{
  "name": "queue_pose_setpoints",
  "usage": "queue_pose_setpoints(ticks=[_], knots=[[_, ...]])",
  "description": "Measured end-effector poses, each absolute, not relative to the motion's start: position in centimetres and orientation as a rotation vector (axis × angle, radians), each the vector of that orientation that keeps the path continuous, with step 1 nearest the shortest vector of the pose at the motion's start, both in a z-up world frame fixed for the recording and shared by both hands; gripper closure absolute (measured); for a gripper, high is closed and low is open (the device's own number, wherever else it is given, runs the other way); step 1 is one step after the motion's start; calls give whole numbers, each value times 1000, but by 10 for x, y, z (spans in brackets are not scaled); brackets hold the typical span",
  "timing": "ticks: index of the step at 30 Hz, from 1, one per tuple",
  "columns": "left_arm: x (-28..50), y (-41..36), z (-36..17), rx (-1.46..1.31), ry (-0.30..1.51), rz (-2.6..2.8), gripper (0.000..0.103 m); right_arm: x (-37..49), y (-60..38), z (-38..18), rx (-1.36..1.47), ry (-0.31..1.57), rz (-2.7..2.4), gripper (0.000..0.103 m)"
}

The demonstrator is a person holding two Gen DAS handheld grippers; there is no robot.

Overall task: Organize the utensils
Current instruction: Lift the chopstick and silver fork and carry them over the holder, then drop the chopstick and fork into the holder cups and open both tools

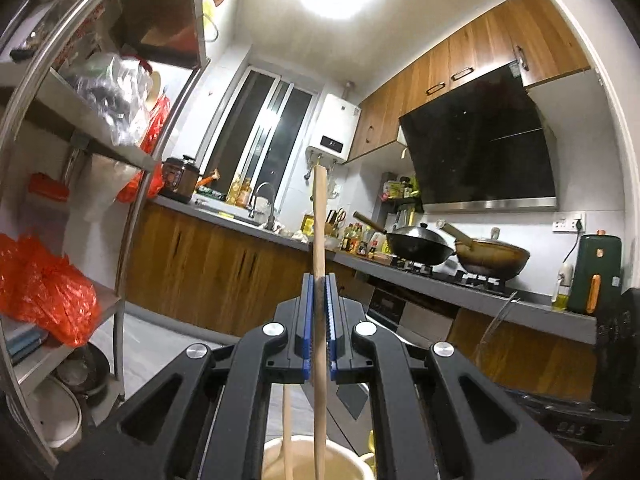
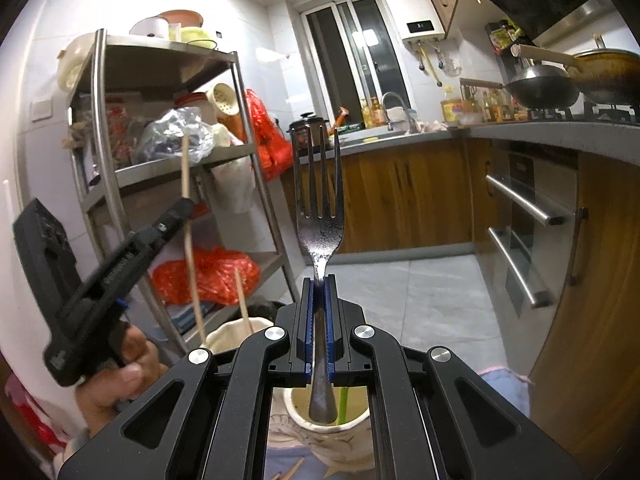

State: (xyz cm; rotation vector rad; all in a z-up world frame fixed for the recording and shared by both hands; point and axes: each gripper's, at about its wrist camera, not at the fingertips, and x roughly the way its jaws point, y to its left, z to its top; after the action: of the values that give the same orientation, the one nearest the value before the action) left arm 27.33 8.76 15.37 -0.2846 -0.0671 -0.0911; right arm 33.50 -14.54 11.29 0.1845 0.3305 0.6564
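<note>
My left gripper [image 1: 319, 280] pinches an upright chopstick [image 1: 319, 216] — my right gripper [image 2: 319, 280] clamps a fork [image 2: 319, 208], tines up.

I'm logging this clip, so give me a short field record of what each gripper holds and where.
left gripper: shut on long wooden chopstick, upright
below left: cream round holder, another wooden stick inside
right gripper: shut on dark metal fork, tines up
below right: cream ceramic cup, green stick inside
</note>
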Motion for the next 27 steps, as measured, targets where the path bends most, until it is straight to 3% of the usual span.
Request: queue_pose_setpoints(ticks=[11, 27], knots=[[281, 70, 121, -198, 1, -35, 98, 343, -136, 99, 155, 334, 621, 97], [275, 56, 94, -114, 206, 11, 97, 355, -108, 63, 17, 518, 608, 97]])
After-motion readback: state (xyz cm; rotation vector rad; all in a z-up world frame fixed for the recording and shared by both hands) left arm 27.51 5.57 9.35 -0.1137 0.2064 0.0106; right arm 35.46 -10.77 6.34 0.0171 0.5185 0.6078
